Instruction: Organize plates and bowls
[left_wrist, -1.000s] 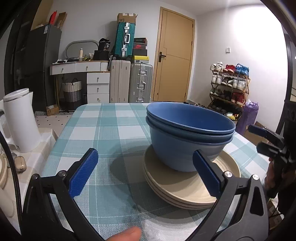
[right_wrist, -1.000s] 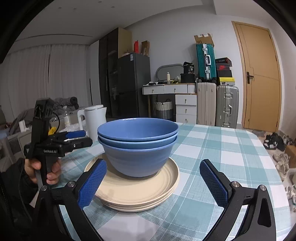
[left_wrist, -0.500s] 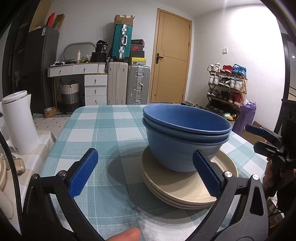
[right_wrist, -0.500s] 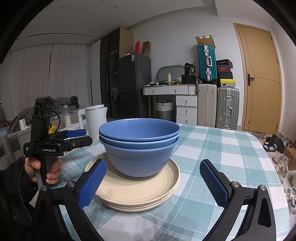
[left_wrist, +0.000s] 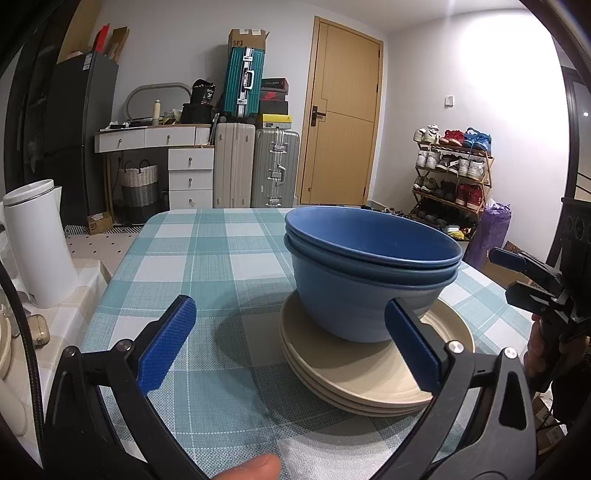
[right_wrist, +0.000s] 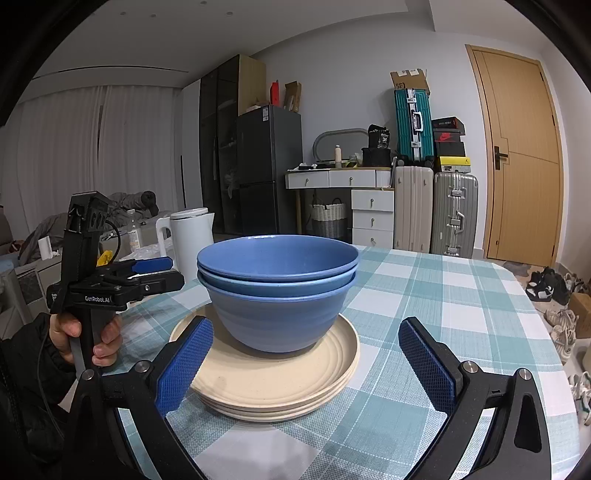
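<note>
Left gripper (left_wrist: 291, 343) jaws wide apart, holding nothing; right gripper (right_wrist: 306, 363) the same. Between them, nested blue bowls (right_wrist: 277, 291) sit on stacked cream plates (right_wrist: 266, 380) on the checked tablecloth (right_wrist: 436, 310), white kettle (left_wrist: 35, 243) off beside.

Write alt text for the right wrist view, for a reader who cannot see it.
Nested blue bowls sit on a stack of cream plates on a table with a teal checked cloth, seen between the open right gripper. At left, a hand holds the open left gripper beside the stack, in front of a white kettle.
</note>
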